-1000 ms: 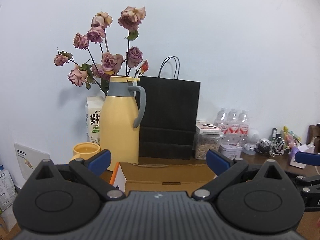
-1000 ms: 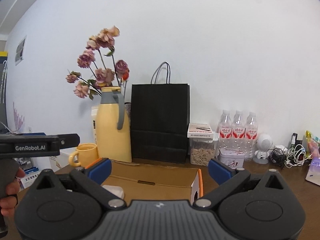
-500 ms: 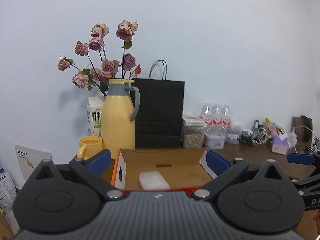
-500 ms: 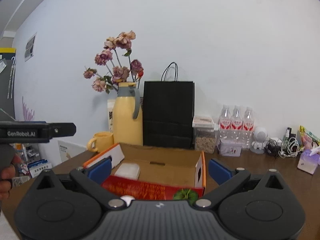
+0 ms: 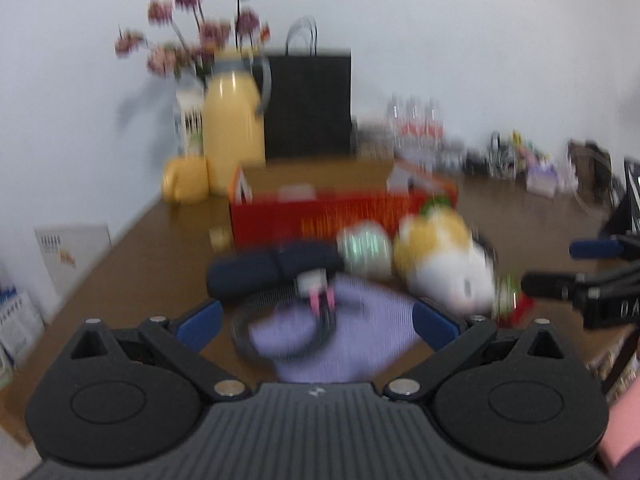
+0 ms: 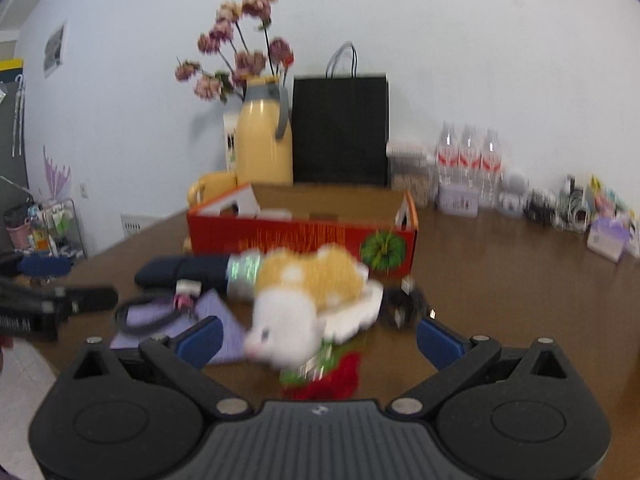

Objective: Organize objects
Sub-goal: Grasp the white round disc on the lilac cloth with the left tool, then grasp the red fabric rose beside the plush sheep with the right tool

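Observation:
An open red cardboard box [image 5: 320, 218] [image 6: 304, 238] stands on the brown table with a white packet inside. In front of it lie a white and yellow plush toy [image 5: 440, 266] [image 6: 312, 304], a dark navy case [image 5: 272, 272] [image 6: 188, 270], a purple cloth [image 5: 336, 336] [image 6: 218, 318] with a black cable loop [image 5: 280, 332] [image 6: 146, 316], and a red and green item [image 6: 324, 376]. My left gripper [image 5: 316, 322] hangs open above the purple cloth. My right gripper [image 6: 320, 340] is open over the plush toy. Both views are blurred.
Along the back wall stand a yellow thermos jug [image 6: 264, 144], a yellow mug [image 5: 186, 182], dried roses [image 6: 240, 48], a black paper bag [image 6: 340, 128], water bottles [image 6: 468, 156] and small clutter [image 6: 576, 204]. A black cable coil [image 6: 404, 300] lies right of the plush.
Both views have pulled back and tilted down, so the plush, navy case, purple cloth and cables in front of the box have come into sight. Both grippers have stayed open.

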Demonstrator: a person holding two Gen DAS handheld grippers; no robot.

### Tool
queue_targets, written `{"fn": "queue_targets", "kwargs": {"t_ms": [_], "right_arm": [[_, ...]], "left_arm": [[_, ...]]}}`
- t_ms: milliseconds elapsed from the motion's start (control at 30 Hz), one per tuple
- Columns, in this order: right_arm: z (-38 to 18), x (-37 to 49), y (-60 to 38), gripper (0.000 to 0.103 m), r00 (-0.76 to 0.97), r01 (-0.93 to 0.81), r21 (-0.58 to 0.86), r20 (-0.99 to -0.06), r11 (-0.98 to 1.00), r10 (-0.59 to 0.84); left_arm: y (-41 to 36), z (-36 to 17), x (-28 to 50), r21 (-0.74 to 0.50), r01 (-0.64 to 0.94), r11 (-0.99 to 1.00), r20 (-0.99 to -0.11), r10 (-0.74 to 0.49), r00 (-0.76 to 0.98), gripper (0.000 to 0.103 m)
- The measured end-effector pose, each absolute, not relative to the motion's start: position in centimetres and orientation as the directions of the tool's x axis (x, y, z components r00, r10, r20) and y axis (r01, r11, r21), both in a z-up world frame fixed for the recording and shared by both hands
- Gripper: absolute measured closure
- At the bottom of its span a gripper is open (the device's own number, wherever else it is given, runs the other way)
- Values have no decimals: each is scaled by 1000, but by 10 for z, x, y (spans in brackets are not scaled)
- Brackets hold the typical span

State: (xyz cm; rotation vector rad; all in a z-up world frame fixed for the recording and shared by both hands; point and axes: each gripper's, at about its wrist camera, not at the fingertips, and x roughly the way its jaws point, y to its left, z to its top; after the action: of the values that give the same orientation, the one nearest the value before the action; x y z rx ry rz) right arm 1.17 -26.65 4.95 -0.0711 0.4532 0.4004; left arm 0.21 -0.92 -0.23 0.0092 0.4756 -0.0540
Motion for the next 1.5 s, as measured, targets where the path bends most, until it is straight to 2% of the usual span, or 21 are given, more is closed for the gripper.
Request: {"fn": "queue_targets", "kwargs": {"t_ms": [167,300,367,400,933,1200,1367,1400,1433,1500], "right_arm": [[20,4,-261,0,776,-396,33,-521,918,354],[12,5,-261,0,768,-389,35,-539,920,346],[12,6,-262,0,772,-384,34,-537,923,341],[12,7,-262,0,772,-383,36,-537,923,341],[7,24,-264,0,774,-380,14,-543,925,326],[6,38,-257,1,784,-407,-51,-531,912,320],[3,50,-253,14,772,-439,-58,-534,896,344],[1,52,-253,22,769,-448,-59,-534,892,351],[1,53,-252,38,766,-455,-60,-535,888,357],[-1,55,-252,55,757,-467,-52,-540,883,368]], "left_arm": [[-9,-36,-1,-39,30,999,-561,-47,827,2],[-13,-45,0,-36,45,998,-579,-58,813,17],[-18,-44,-1,-22,64,998,-570,-65,819,39],[-19,-43,-2,-20,73,997,-564,-71,823,62],[-7,-36,-10,-44,46,998,-547,-63,835,63],[10,-35,-11,-67,-17,998,-541,-22,841,63],[18,-33,-10,-79,-39,996,-533,-9,846,63],[20,-33,-9,-82,-43,996,-531,-7,847,63],[21,-33,-8,-84,-45,995,-529,-6,849,63],[23,-32,-7,-87,-44,995,-524,-8,852,63]]}}
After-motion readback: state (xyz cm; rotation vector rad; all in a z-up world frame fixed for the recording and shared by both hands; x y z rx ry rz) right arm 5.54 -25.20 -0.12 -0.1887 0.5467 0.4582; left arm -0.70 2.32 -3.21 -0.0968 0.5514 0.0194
